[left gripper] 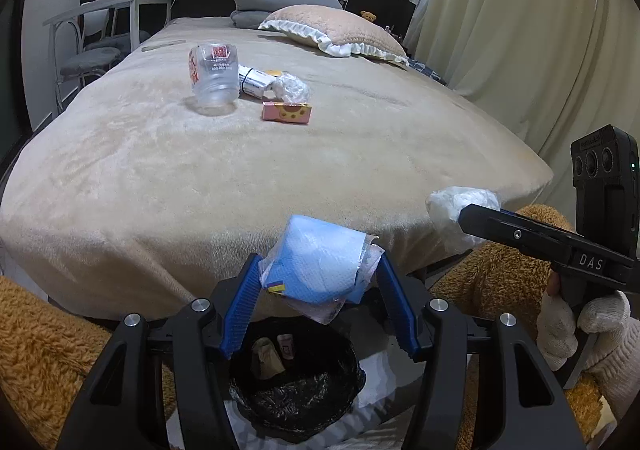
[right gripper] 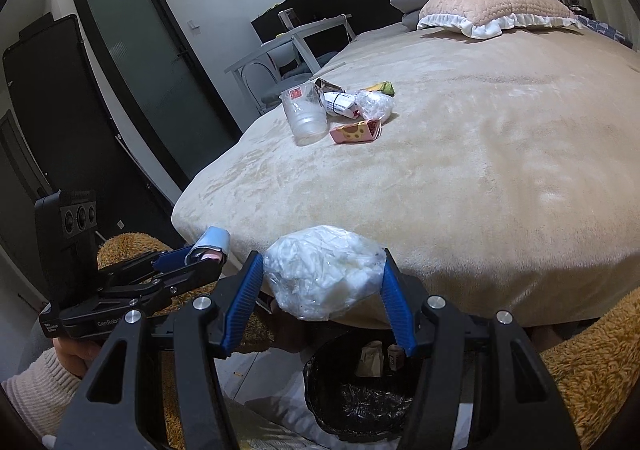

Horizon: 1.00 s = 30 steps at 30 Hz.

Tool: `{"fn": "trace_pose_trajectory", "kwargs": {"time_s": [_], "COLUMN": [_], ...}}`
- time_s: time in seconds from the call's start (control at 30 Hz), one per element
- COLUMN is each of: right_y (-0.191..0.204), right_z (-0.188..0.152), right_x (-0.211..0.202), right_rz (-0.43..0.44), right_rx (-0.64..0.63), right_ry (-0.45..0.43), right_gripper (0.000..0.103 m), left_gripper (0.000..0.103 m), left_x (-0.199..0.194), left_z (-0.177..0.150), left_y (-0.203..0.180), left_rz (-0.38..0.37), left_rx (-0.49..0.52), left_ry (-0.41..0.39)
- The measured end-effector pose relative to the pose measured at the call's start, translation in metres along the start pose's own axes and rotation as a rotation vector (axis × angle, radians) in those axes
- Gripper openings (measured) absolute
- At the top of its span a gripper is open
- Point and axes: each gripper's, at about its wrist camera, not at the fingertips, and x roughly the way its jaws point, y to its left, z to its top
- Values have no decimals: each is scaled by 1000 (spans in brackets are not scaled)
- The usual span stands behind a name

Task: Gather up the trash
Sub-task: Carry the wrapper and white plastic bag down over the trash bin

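1. Our left hand-held gripper (left gripper: 320, 286) is closed on a blue packet (left gripper: 316, 262) with clear wrap. Both blue pads press its sides.
2. Our right hand-held gripper (right gripper: 324, 282) is closed on a white crumpled plastic bag (right gripper: 324, 270). The pads squeeze it from both sides.
3. Both things hang in the air just past the foot of the bed (left gripper: 280, 169).
4. A bin (left gripper: 296, 390) with a black liner sits on the floor below our grippers. We see a few small bits of trash in it.
5. More trash lies in a little heap on the bed, well away from us: a clear plastic cup (left gripper: 212, 77) tipped on its side, a pink box (left gripper: 286, 113) next to it, a clear wrapper ball (left gripper: 292, 87) and a white packet (left gripper: 254, 83).
6. A pink pillow (left gripper: 336, 29) with a white frill lies at the far end of the bed.
7. A white glove (left gripper: 576, 326) covers the hand that holds our right gripper.
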Motion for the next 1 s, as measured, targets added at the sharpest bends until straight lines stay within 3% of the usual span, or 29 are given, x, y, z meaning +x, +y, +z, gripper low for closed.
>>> {"fn": "trace_pose_trajectory", "kwargs": {"time_s": [0.57,0.83,1.0], "right_y": [-7,-14,-21], "right_z": [-9,-18,-27], "right_x": [18,51,81], "right_rz": [-13,-45,-66], "right_rx": [5,16,55], "right_ry": [85,228,356], "right_gripper": [58,58,58], "left_gripper": [57,57,57], "left_x": [21,43,67], "left_z": [-18,-25,-33], "left_y": [-3,-3,1], "left_rz": [15,29,69], "left_rx": [-5,-8,-16], "left_ry": [121,217,333]}}
